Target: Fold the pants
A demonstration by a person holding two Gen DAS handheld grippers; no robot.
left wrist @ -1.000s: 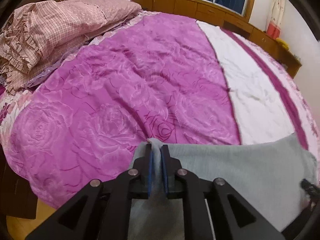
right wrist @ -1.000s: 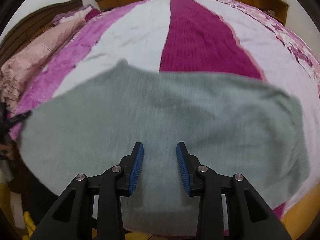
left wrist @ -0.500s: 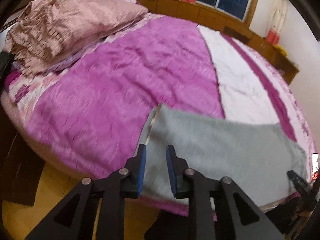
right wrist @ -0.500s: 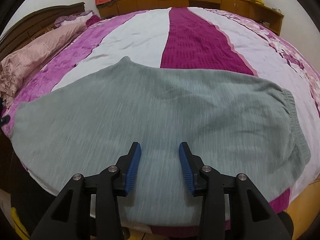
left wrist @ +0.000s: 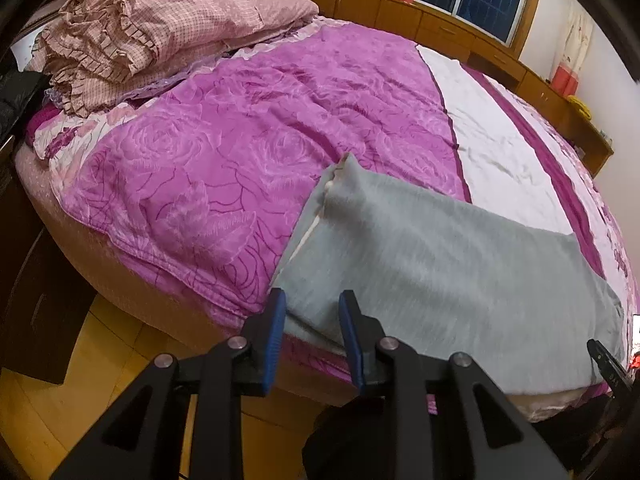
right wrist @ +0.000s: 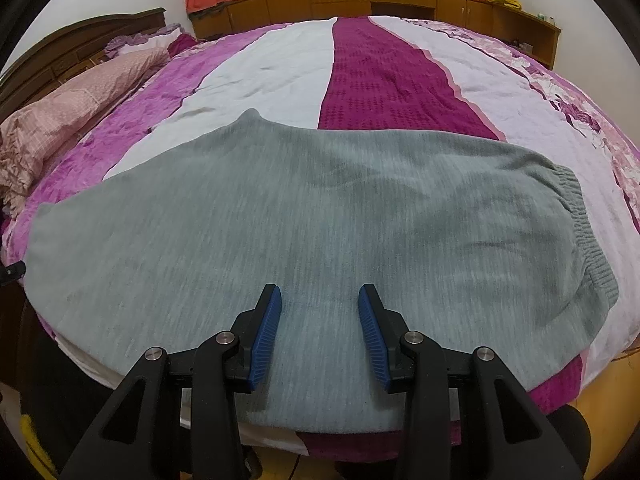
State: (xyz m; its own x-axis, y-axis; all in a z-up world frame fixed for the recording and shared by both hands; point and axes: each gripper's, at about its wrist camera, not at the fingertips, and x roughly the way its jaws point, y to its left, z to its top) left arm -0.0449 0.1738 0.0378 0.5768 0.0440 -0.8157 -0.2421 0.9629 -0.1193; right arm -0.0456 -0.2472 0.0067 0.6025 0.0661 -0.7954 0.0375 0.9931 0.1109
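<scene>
The grey pants (right wrist: 304, 232) lie flat, folded lengthwise, across the near edge of the bed, with the elastic waistband (right wrist: 584, 224) at the right. In the left wrist view the pants (left wrist: 440, 256) end at the leg hem on the left. My left gripper (left wrist: 312, 312) is open and empty, just off the hem's near corner. My right gripper (right wrist: 319, 312) is open and empty, above the near middle of the pants. The tip of the right gripper shows at the left wrist view's right edge.
The bed has a pink rose quilt (left wrist: 224, 152) and a white and magenta striped cover (right wrist: 376, 68). A heap of pink checked bedding (left wrist: 152, 28) lies by the headboard. Wooden cabinets (right wrist: 360, 0) run under the window. Wooden floor (left wrist: 80, 380) is below the bed edge.
My left gripper let go of the hem corner, opened and drew back from the bed. My right gripper stayed open and also pulled back. The pants settled flat.
</scene>
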